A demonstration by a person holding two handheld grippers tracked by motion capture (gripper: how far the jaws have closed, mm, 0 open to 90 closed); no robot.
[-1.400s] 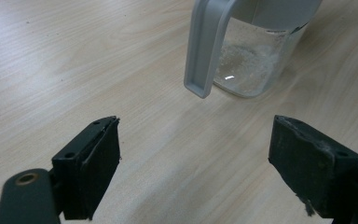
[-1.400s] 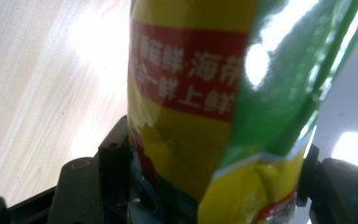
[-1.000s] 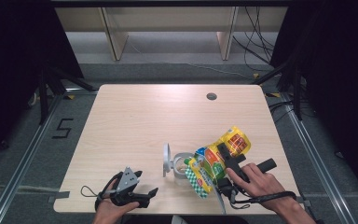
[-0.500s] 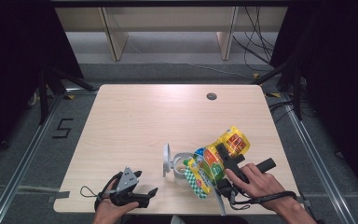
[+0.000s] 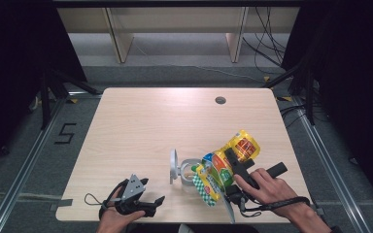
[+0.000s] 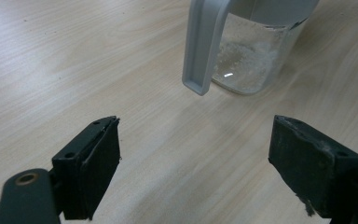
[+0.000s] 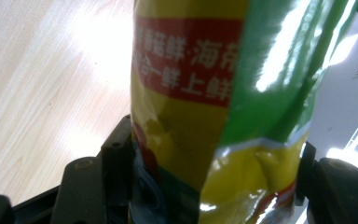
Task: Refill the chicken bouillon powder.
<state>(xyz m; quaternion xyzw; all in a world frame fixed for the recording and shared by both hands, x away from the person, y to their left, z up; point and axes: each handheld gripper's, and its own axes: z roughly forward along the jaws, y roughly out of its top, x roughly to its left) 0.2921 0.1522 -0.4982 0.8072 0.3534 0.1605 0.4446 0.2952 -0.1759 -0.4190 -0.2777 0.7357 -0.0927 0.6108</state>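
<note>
1. Jaws of the right gripper (image 5: pixel 223 170) clamped the yellow-green pouch (image 7: pixel 214 112), tilted over the open jar (image 5: pixel 190 171) near the table's (image 5: pixel 141 126) front edge.
2. Jaws of the left gripper (image 6: pixel 196 158) stood wide apart, holding nothing.
3. Pouring well likely required centring the pouch mouth above the jar.

A black "5" (image 5: pixel 67 132) was marked on the grey floor left of the table (image 5: pixel 141 126). In the right gripper view the pouch (image 7: pixel 223 93) bore a red band with white Chinese characters, seen upside down; "海", "鲜" and "上" could be made out, the rest not surely. The pouch's print was too small to read in the high view.
</note>
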